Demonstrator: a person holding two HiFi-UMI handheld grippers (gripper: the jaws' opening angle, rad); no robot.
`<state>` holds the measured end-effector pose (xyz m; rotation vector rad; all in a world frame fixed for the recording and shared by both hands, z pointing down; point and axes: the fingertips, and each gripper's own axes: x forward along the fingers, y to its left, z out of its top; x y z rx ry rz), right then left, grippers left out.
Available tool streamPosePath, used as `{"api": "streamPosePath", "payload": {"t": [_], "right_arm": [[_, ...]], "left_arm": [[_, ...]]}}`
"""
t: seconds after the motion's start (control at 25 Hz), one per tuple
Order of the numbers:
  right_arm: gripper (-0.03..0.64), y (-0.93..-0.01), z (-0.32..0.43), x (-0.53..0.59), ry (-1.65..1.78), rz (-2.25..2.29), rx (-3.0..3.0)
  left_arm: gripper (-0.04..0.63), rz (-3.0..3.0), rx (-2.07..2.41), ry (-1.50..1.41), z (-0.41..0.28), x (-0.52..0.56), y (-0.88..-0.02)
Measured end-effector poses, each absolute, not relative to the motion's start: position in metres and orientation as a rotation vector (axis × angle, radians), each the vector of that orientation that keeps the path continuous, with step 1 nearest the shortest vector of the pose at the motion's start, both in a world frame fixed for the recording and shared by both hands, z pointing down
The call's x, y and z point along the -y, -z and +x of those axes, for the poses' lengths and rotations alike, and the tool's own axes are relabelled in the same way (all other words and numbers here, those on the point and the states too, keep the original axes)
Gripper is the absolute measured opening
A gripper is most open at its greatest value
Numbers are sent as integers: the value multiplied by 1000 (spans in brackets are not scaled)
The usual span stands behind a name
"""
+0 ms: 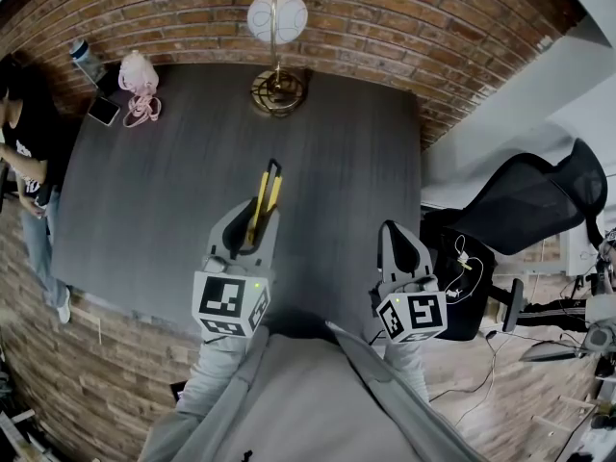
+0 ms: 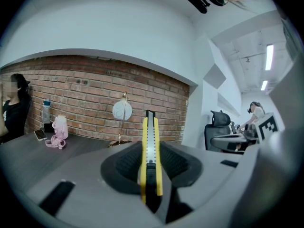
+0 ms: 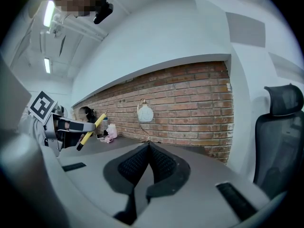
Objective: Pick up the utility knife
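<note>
A yellow and black utility knife (image 1: 265,200) is clamped between the jaws of my left gripper (image 1: 252,225), held above the dark table (image 1: 173,191) with its tip pointing toward the far wall. In the left gripper view the utility knife (image 2: 150,156) stands on edge between the black pads (image 2: 124,164), which press on both its sides. My right gripper (image 1: 399,248) hovers near the table's right front corner, its jaws shut together with nothing between them. In the right gripper view the pads (image 3: 164,164) meet, and the left gripper (image 3: 71,129) with the knife (image 3: 92,126) shows at the left.
A brass lamp with a white globe (image 1: 277,27) stands at the table's far edge by the brick wall. A pink item (image 1: 140,85), a phone (image 1: 103,111) and a bottle (image 1: 87,61) sit at the far left. A person (image 1: 24,162) stands at the left. A black office chair (image 1: 525,210) is at the right.
</note>
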<state>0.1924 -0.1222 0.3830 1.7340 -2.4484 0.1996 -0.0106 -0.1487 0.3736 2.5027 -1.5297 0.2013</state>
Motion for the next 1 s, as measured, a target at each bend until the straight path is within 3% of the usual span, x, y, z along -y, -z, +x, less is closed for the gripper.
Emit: {"api": "streamPosePath", "payload": {"t": [1.0], "right_arm": [[17,-385,191,120,-203,1730,2448]], "left_arm": [[123,2496,1528,-214,-16,145,-378]]}}
